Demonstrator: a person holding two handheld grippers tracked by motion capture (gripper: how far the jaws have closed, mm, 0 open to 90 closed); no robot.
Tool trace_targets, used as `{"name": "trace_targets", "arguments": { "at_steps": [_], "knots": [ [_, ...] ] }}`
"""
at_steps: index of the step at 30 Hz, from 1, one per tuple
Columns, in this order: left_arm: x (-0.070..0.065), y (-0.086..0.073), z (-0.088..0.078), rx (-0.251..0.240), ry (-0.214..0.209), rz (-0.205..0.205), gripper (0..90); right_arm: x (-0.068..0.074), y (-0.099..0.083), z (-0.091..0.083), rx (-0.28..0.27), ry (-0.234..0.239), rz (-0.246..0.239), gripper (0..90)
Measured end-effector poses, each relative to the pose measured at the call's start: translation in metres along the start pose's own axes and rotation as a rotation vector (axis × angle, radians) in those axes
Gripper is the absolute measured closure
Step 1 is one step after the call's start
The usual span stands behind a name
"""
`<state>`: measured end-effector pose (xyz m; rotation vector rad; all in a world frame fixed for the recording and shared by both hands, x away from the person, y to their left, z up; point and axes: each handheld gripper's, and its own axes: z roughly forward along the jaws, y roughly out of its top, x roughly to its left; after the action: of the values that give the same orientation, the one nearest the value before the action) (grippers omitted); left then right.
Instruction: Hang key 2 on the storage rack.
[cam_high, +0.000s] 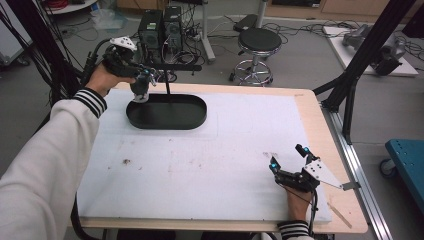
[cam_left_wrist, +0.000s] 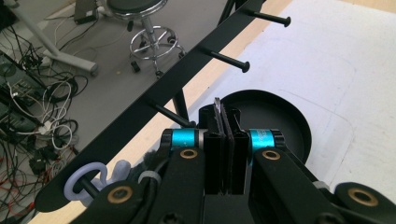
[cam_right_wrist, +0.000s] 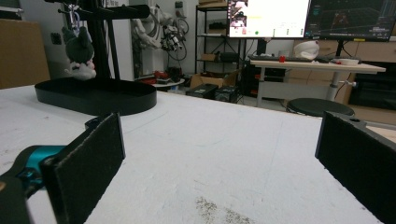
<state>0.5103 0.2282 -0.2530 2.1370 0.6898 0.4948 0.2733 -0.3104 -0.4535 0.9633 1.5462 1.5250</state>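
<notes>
Holding something thin and flat between its pads, the left gripper (cam_left_wrist: 223, 140) is closed tight; a grey edge sticks up between the two black jaws, and what this thing is cannot be told. This gripper has black metal arms, two shiny blue rings and brass-coloured screws. It hovers at the far left of the desk (cam_high: 310, 107), just beside the black rack (cam_left_wrist: 154, 100).

The rack is a long flat bar on a thin post, and in the left gripper view four round pegs with small flat heads can be counted on it. On the peg nearest to the camera hangs a pale lilac plastic ring (cam_left_wrist: 86, 179), with a soft grey plush toy (cam_right_wrist: 79, 51) below it. The post stands in one oval black tray (cam_high: 195, 120) with a low smooth rim.

The right gripper (cam_high: 289, 159) rests low at the near right corner of the desk, wide open, with nothing between its two rough, felt-like black pads (cam_right_wrist: 91, 158). A white foam-like sheet (cam_high: 225, 165) with some brown marks covers the wooden desk. One round stool (cam_high: 257, 45) with a chrome base stands on the floor beyond.
</notes>
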Motion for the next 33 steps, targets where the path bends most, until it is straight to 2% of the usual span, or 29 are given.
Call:
{"name": "trace_targets", "arguments": {
  "at_steps": [8, 33],
  "knots": [
    [0.004, -0.001, 0.006, 0.036, -0.001, -0.005, 88.1, 0.0, 0.0, 0.0, 0.001, 0.0, 0.001, 0.7],
    [0.017, -0.006, 0.015, 0.046, 0.024, -0.037, 88.0, 0.0, 0.0, 0.0, -0.001, -0.001, -0.001, 0.7]
  ]
}}
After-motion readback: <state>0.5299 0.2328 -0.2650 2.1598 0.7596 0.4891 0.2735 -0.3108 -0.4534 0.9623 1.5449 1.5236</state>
